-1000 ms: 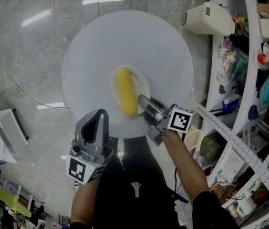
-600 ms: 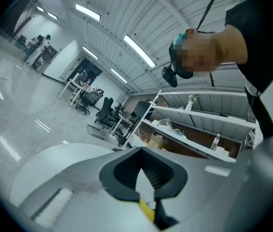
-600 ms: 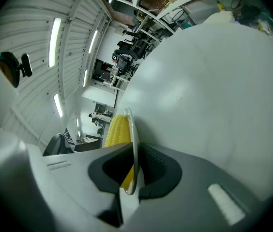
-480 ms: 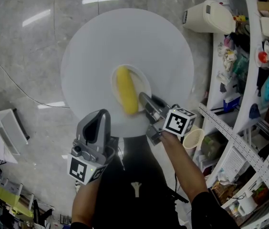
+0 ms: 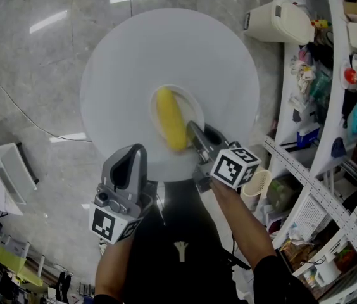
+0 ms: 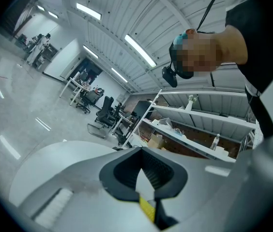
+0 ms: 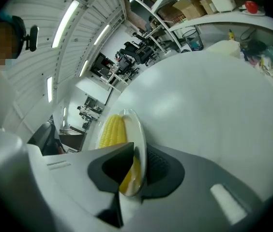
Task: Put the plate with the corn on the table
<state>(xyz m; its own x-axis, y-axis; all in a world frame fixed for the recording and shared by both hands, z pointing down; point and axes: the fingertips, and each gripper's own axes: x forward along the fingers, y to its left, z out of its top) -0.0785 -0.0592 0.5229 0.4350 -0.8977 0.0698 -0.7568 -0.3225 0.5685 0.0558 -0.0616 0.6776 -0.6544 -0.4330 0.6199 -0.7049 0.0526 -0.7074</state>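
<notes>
A yellow corn cob [image 5: 169,125] lies on a small white plate [image 5: 190,106], which rests flat on the round white table [image 5: 166,43] near its front edge. My right gripper [image 5: 195,133] reaches in from the front right. Its jaws are opening, with the plate's near rim still between them. In the right gripper view the plate [image 7: 139,139] stands edge-on between the jaws of the right gripper [image 7: 141,164], with the corn [image 7: 111,129] beyond them. My left gripper [image 5: 128,163] is held off the table's front edge, shut and empty; its view points at the ceiling past the left gripper [image 6: 144,178].
A white lidded bin [image 5: 276,23] stands on the floor behind the table on the right. A shelf rack [image 5: 330,106] full of goods runs down the right side, with a paper cup [image 5: 254,185] close to my right hand. A cable [image 5: 14,113] trails on the floor at left.
The right gripper's marked cube has swung slightly left and down. The plate with the corn has shifted only a little on the table. The left gripper has not moved.
</notes>
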